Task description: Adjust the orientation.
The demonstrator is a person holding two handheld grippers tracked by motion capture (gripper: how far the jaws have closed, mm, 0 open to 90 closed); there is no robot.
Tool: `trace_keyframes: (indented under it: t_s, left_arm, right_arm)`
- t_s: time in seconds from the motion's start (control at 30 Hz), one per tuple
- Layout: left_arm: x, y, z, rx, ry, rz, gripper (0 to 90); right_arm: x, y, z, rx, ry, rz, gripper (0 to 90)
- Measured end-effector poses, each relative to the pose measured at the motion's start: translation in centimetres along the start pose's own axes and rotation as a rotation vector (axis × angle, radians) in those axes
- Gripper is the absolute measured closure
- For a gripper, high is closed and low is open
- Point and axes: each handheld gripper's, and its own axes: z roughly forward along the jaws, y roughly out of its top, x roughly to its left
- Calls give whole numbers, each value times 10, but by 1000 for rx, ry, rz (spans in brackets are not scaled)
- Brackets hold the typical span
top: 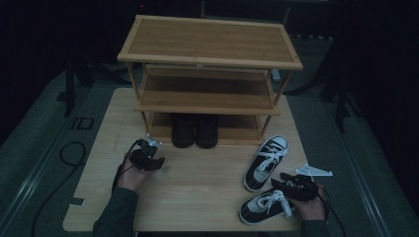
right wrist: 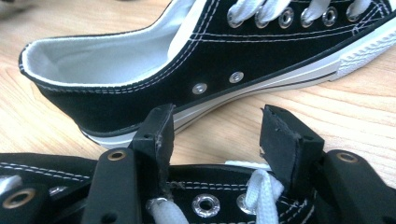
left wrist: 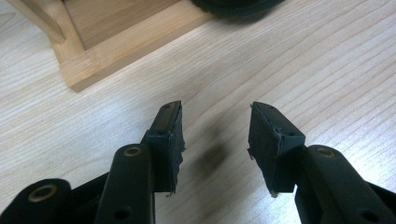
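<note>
Nearest to me in the right gripper view lies a black sneaker (right wrist: 196, 200) with white laces, its eyelets and lace loops sitting just under my own two black jaws. My right gripper (right wrist: 215, 135) stands with its jaws well apart, one pad on each side of the laced top of that shoe; whether the pads touch it I cannot tell, and they press on nothing. Beyond the tips lies the second sneaker (right wrist: 187, 60), side on, white lining showing and a white sole stripe against the table (right wrist: 364, 116).

From the high view, both sneakers rest at the right front of the pale wooden table (top: 197, 192): the near sneaker (top: 264, 205) just by my right gripper (top: 291, 187), the far sneaker (top: 266, 163) angled toward the shelf. They lie close beside each other.

My left gripper (left wrist: 215, 130) hangs over bare tabletop with its jaws parted a good way and nothing between them. In the high view my left gripper (top: 146, 157) sits at the left of the table, just in front of the lower corner of the wooden shoe rack (top: 207, 59). On the rack's lowest shelf stands a pair of dark boots (top: 194, 129), side by side. A corner of the rack's base (left wrist: 116, 46) shows ahead of my left jaws.
</note>
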Motion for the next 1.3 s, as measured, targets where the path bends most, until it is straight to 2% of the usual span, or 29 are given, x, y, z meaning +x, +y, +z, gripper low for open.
trace_keyframes:
  t_s: [0.27, 0.3, 0.47, 0.53, 0.57, 0.6, 0.63, 0.7, 0.87, 1.07, 1.2, 1.23, 1.27, 1.3]
  left_arm:
    - [-2, -3, -3, -15, -2, -18, 551]
    - [-4, -4, -3, -18, 5, -9, 550]
    - [-6, -7, -4, -25, 13, -1, 545]
    - [-5, -9, -4, -26, 11, -5, 545]
    - [-4, -11, -1, -18, 14, -10, 545]
    - [-4, -11, -1, -18, 14, -10, 544]
    - [-3, -13, -1, -19, 14, -13, 545]
    - [-2, -14, -1, -21, 14, -20, 544]
    - [0, -19, 0, -25, 11, -33, 540]
    - [1, -24, 2, -17, 11, -40, 540]
    - [1, -27, 5, -17, 2, -53, 539]
    - [0, -27, 5, -18, 4, -50, 539]
    - [0, -27, 5, -18, 4, -50, 539]
    - [-2, -27, 5, -21, -2, -45, 539]
  right_arm:
    - [3, 9, 0, 76, -15, -34, 423]
    - [5, 14, -1, 105, -41, -69, 417]
    - [6, 24, -5, 125, -68, -116, 424]
    - [6, 26, -6, 131, -73, -117, 428]
    - [6, 30, -7, 165, -100, -121, 448]
    - [6, 30, -7, 165, -100, -121, 448]
    - [6, 34, -8, 189, -113, -124, 463]
    - [7, 37, -10, 190, -119, -129, 473]
    - [9, 47, -12, 173, -98, -120, 462]
    - [17, 58, -8, 167, -108, -119, 419]
    - [22, 69, -3, 161, -124, -104, 391]
    - [22, 75, 5, 176, -146, -82, 389]
    - [22, 75, 5, 176, -146, -82, 389]
    - [21, 78, 14, 213, -178, -55, 414]
